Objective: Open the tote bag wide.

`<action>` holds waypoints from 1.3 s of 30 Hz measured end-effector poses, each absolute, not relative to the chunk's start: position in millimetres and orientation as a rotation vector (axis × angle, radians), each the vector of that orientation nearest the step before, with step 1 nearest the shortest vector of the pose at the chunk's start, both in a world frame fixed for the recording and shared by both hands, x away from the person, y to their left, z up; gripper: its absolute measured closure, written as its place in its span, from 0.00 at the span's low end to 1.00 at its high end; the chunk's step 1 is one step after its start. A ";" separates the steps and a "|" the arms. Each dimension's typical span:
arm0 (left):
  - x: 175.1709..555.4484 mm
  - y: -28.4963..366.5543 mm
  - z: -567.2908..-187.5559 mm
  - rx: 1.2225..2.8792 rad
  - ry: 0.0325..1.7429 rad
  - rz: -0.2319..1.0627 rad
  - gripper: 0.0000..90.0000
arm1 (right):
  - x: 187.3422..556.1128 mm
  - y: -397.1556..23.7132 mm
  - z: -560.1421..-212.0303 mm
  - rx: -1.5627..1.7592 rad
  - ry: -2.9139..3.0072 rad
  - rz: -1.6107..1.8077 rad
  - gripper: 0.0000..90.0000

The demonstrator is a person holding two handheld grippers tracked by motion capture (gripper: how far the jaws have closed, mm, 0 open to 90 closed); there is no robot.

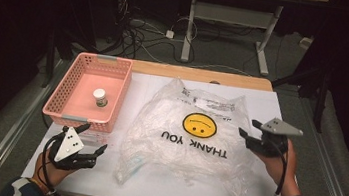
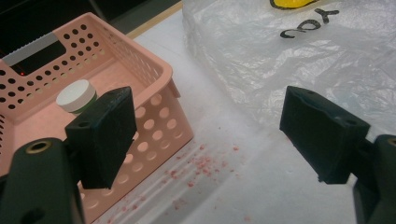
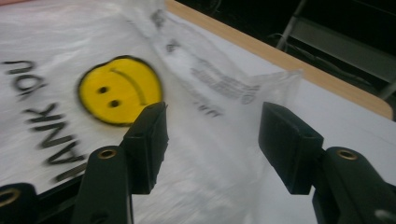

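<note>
A clear plastic bag [image 1: 188, 135] with a yellow smiley and "THANK YOU" lies crumpled on the white table cover. A small white-capped jar [image 1: 100, 97] stands inside the pink perforated basket [image 1: 65, 89] at the left. My left gripper [image 1: 93, 139] hovers open near the table's front left, just in front of the basket; its jaws frame the basket corner [image 2: 163, 107], the jar [image 2: 76, 95] and the bag's edge [image 2: 280, 60], with nothing between them. My right gripper [image 1: 250, 128] is open at the bag's right edge, nothing gripped; the bag [image 3: 140, 84] lies under its jaws.
Pinkish crumbs [image 2: 196, 163] speckle the white cover beside the basket. The wooden table edge [image 1: 200, 74] runs along the back. Beyond it, cables [image 1: 140, 33] and a desk frame [image 1: 232, 19] stand on the dark floor.
</note>
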State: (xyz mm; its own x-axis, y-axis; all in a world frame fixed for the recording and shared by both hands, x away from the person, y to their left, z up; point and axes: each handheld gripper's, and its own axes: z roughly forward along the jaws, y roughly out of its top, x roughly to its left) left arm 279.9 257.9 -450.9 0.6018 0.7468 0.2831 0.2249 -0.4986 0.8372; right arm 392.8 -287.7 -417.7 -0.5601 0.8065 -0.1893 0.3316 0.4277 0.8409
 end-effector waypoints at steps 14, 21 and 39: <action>277.4 256.9 -456.6 2.074 0.755 0.819 0.20 | 515.8 -287.7 -451.5 1.251 2.208 0.757 0.65; 278.3 253.7 -459.1 2.099 0.745 0.800 0.21 | 530.0 -282.8 -466.1 1.326 2.197 0.703 0.92; 288.9 247.4 -457.8 2.103 0.709 0.800 0.21 | 492.2 -337.3 -461.8 1.614 1.934 0.642 0.99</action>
State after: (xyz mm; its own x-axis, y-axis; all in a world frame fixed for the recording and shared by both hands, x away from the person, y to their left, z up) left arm 288.9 247.4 -457.8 0.6493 0.6968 0.3047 0.2186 -0.5547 0.8028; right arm 492.2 -337.3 -461.8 -0.1409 0.9850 -0.0993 0.7301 0.1711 0.6616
